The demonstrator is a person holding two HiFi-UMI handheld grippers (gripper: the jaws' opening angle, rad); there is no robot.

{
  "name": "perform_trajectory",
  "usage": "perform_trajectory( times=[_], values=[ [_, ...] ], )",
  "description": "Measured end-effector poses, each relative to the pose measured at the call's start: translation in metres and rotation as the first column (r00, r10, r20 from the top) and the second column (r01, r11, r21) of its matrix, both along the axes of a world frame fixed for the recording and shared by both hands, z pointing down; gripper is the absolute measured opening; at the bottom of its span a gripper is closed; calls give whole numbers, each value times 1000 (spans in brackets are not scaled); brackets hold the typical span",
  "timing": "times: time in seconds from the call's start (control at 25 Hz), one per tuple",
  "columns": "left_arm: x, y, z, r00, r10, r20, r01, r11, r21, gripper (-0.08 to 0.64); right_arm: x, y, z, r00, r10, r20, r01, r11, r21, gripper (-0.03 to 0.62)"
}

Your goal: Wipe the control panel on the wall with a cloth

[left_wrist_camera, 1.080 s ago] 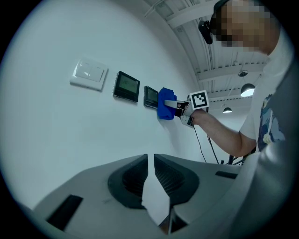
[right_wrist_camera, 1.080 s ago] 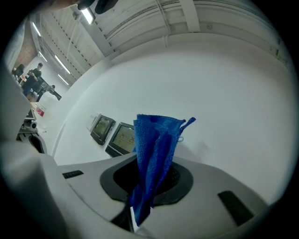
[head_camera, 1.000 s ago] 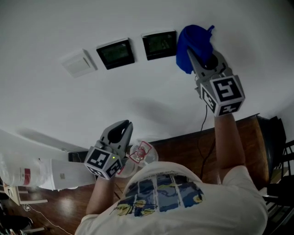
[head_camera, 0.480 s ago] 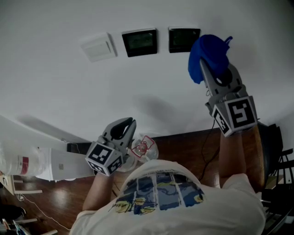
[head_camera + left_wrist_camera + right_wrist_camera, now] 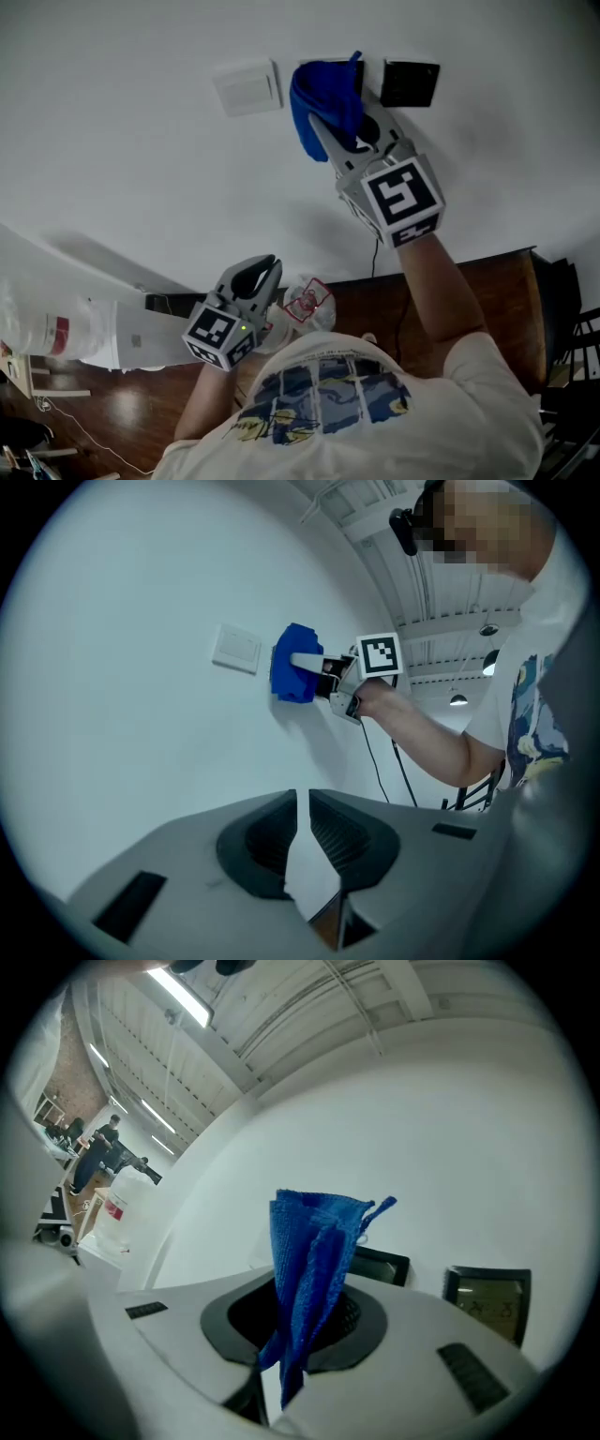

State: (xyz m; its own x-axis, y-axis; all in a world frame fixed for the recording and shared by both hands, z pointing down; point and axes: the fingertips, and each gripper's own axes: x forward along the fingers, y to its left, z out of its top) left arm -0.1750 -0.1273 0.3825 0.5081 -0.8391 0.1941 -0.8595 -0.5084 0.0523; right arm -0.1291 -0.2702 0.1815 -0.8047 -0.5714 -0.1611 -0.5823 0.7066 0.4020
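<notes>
In the upper centre, the right tongs [image 5: 330, 131] clamp a blue cloth [image 5: 319, 94] against the wall, between a white switch plate [image 5: 246, 86] and a dark control panel [image 5: 410, 83]. The left tongs [image 5: 266, 266], at the lower left, are narrowed almost together and hold nothing.

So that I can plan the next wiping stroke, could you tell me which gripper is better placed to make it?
Right. The right gripper is shut on the blue cloth, raised against the wall beside the dark control panel. The left gripper sits low, shut on nothing, well below it.
</notes>
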Motion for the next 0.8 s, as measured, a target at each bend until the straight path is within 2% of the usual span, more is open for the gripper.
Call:
perform_trajectory(
  times=[0.16,0.32,0.56,0.8],
  values=[
    [-8,9,9,1000,-3,-13,3,1000,-23,17,-19,-7,-5,1000,8,-19,-8,1000,11,49],
    [-7,7,12,1000,6,-12,-6,1000,-22,17,-13,-18,-5,999,39,-30,-39,999,6,49],
    [9,-2,18,1000,20,-15,-21,999,-34,17,32,-36,-5,993,114,-36,-114,993,6,50],
    [38,-20,18,998,56,-20,-56,998,-29,17,93,-49,-13,985,173,-24,-172,985,24,49]
  ],
)
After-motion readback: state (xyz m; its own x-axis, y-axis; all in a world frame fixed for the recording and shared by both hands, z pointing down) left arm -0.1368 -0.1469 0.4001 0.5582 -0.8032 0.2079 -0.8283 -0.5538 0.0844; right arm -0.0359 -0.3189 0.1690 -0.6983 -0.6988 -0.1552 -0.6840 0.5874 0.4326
